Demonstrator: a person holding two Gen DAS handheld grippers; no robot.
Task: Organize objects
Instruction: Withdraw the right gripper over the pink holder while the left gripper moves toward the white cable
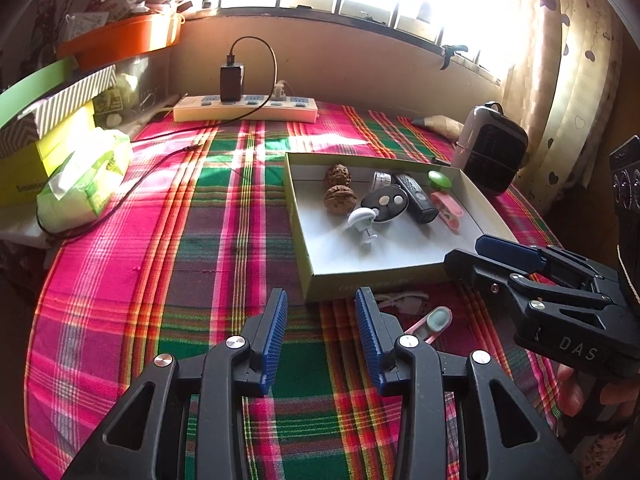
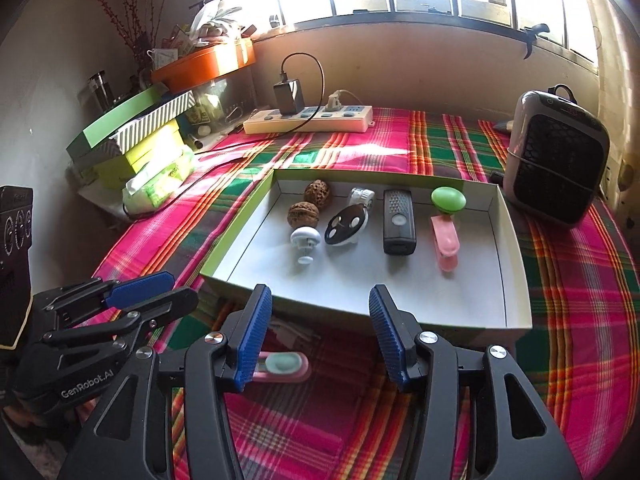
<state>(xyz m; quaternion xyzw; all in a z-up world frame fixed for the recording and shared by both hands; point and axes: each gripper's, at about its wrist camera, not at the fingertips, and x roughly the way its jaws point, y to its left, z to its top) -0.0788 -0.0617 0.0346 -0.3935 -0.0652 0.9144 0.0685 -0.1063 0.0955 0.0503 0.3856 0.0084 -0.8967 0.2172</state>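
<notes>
Just below the box's (image 2: 360,312) near wall we see the pink clip (image 2: 284,365), long axis left-right, by the right tongs (image 2: 320,332); both tongs apart, empty, left tongs (image 1: 321,334) similarly near.

The right gripper (image 2: 320,332) hangs with jaws apart and nothing between them, over a pink-and-green plaid tablecloth (image 2: 560,320). Just beyond lies a shallow white cardboard tray (image 2: 516,280) holding two brown walnuts (image 2: 310,206), a black oval key fob (image 2: 346,226), a dark rectangular remote (image 2: 399,222) and a pink clip (image 2: 445,246). Near left, a pink nail clipper with a pale green pad (image 2: 284,365) rests on the cloth. The left gripper (image 2: 156,292) is at far left.
</notes>
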